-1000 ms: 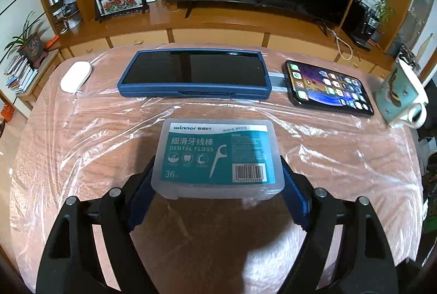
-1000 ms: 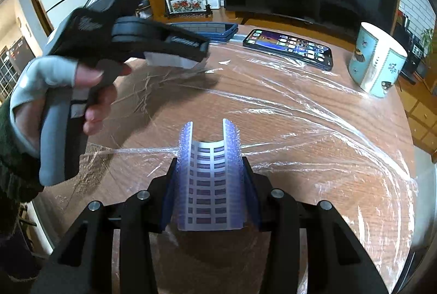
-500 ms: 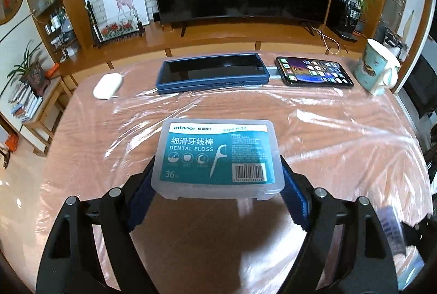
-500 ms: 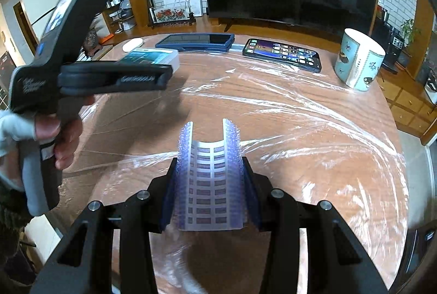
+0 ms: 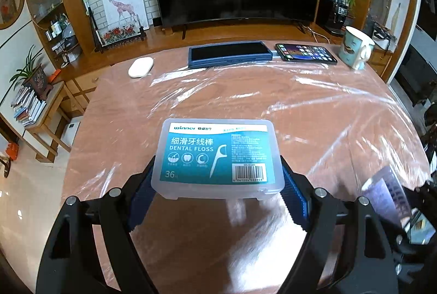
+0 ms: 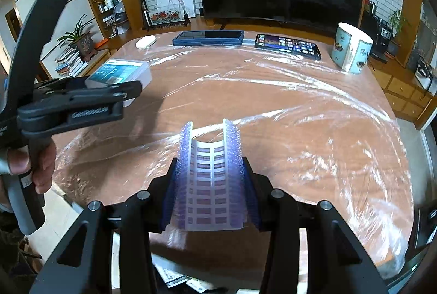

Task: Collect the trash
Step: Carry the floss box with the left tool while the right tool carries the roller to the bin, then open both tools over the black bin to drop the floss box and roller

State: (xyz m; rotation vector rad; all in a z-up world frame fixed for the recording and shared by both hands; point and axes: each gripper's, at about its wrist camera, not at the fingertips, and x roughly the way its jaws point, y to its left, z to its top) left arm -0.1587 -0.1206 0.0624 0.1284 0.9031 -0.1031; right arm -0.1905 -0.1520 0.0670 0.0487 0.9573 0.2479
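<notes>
Over table (image 5: pixel 191 100): jaws clamp floss box (image 5: pixel 217 157), blister strip (image 6: pixel 210 184).

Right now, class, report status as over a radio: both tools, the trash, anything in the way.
Left tool shut on dental floss box. Right tool shut on bent blister sheet. Both held above table. Nothing ahead; phone, mug far side.

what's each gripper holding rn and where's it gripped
Left gripper: dental floss box, jaws on its two short ends. Right gripper: bent blister pack, pinched by its long side edges.
</notes>
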